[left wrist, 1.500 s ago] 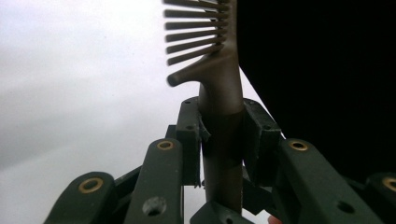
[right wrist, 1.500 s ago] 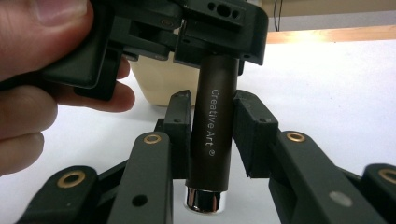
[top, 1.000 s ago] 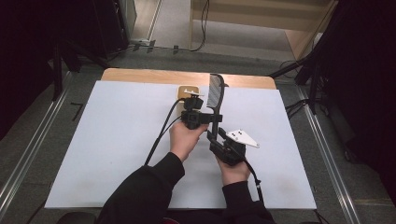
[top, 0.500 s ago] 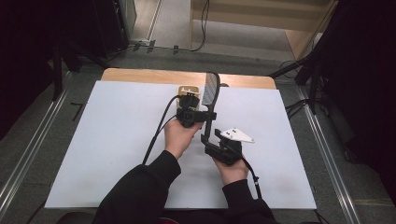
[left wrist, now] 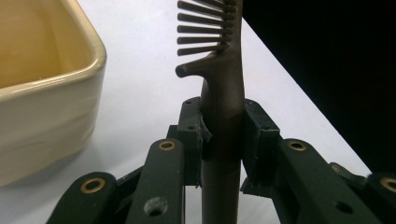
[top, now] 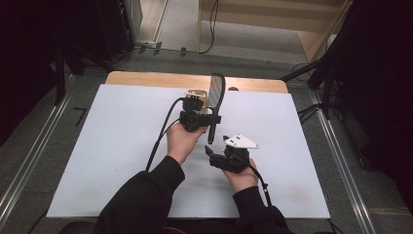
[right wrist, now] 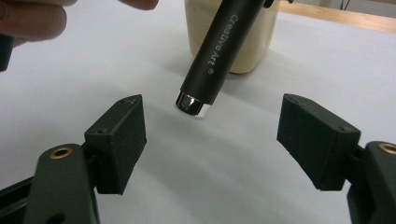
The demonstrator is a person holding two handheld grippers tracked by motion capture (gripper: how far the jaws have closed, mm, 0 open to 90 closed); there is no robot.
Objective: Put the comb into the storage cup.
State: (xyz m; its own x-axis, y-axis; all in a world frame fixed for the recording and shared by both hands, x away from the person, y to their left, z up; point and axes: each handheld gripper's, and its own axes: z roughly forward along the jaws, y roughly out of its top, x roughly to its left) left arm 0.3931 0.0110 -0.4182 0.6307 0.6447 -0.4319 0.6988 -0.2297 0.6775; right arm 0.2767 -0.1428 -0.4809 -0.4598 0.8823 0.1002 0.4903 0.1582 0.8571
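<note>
Right tool (top: 210,152) released, comb (top: 215,100) teeth-end pointing away

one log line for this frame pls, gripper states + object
left gripper: shut on comb handle | right gripper: open, near the comb's handle end, apart | cream container: beside comb | surface: white table

cream container (left wrist: 42,98) just left of comb (left wrist: 223,100), white mat (top: 112,146) open

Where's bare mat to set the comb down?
Bare white mat lies left of the left claw, and right of the right claw toward the mat's right edge. It is crowded mid-back: the black plastic comb, clamped in the left claw, sits beside the cream ceramic tub.
</note>
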